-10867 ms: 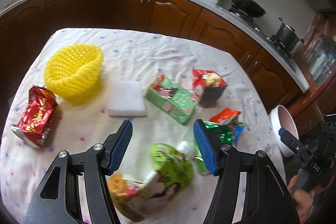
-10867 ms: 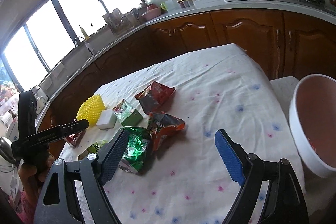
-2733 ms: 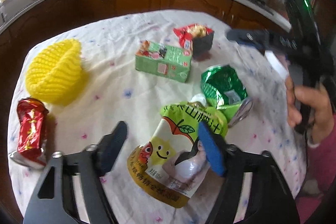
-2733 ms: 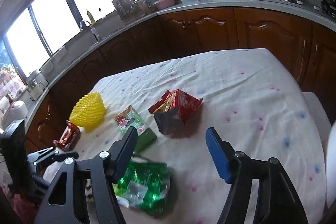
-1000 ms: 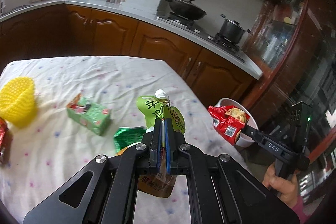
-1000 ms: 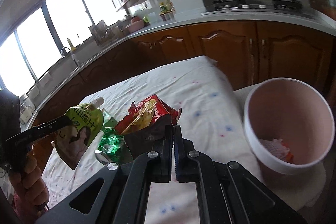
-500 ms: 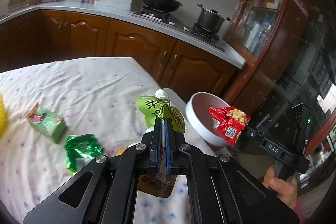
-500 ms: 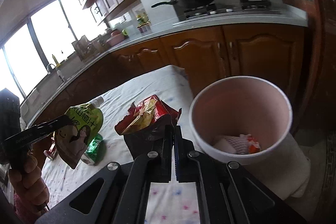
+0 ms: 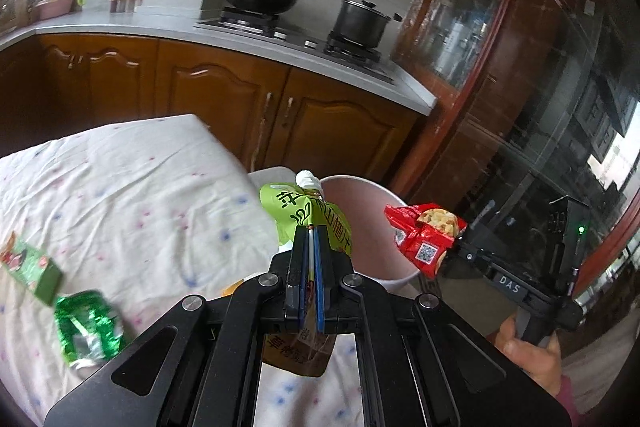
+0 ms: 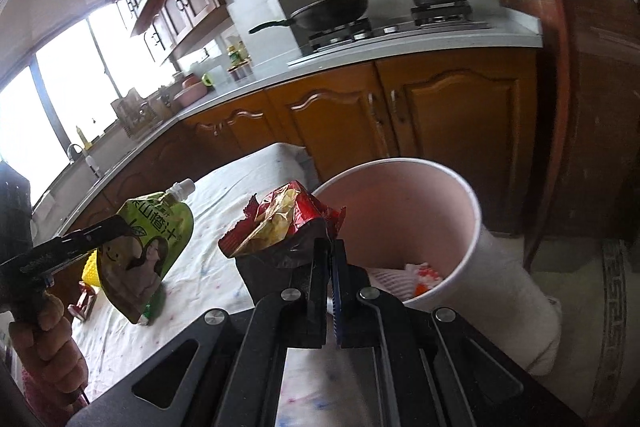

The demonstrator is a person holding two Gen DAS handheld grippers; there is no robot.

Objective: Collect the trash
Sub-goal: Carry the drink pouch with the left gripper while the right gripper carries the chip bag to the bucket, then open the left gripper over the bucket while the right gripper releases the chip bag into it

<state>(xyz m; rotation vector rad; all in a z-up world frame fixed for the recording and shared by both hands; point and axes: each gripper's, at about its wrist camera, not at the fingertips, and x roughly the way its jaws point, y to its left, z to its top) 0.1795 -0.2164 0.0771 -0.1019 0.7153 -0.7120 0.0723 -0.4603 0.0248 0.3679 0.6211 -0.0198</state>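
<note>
The left claw is clamped on a green juice pouch, which stands upright between its blue pads, the white spout at the top and the brown lower end hanging below the fingers. The pouch is held in the air beside the table edge, just in front of the pink bin. From the right wrist view the pouch shows a printed face and a green leaf, with Chinese lettering across the top.

The right claw is closed on a red snack bag, pinching its dark crumpled lower edge; the torn mouth gapes upward, silver and yellow inside. The bag sits against the near rim of the bin, whose inside is pink and holds some white and orange scraps at the bottom.

On the table lie a crumpled green wrapper and a green carton, well apart from both claws.
</note>
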